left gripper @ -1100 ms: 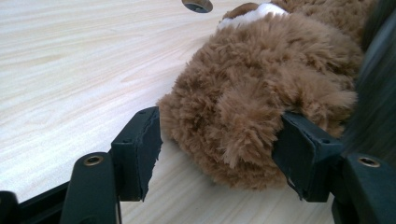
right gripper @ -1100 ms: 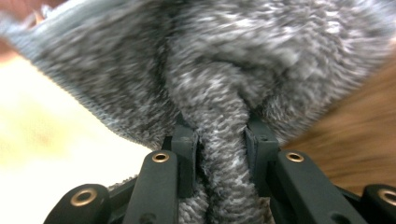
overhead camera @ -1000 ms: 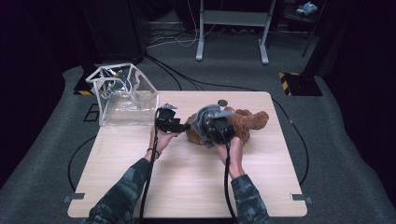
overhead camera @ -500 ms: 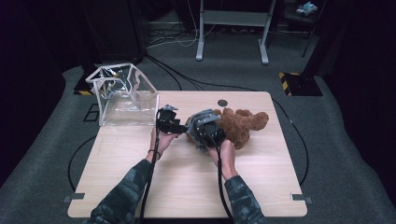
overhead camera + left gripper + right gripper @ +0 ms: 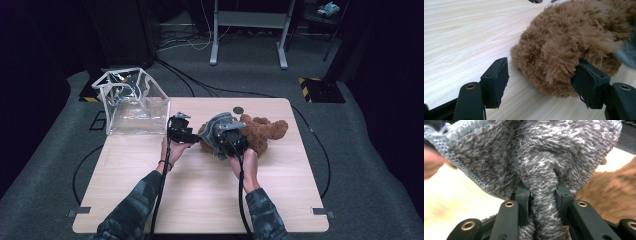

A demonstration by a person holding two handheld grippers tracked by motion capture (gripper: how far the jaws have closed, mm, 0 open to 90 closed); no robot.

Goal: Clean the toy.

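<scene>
Our right gripper (image 5: 541,195) had its jaws pinched on a bunched fold of grey cloth (image 5: 534,155). Our left gripper (image 5: 541,77) stood open around the teddy bear's (image 5: 571,42) fur, one pad touching it. From above we saw the teddy bear lying mid-table (image 5: 150,170) beside a clear box (image 5: 132,102).

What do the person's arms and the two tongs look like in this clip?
Both forearms wear dark camouflage sleeves. The left tongs and right tongs are black, with flat rectangular pads and brass-ringed holes. A black cable trails from each.
</scene>
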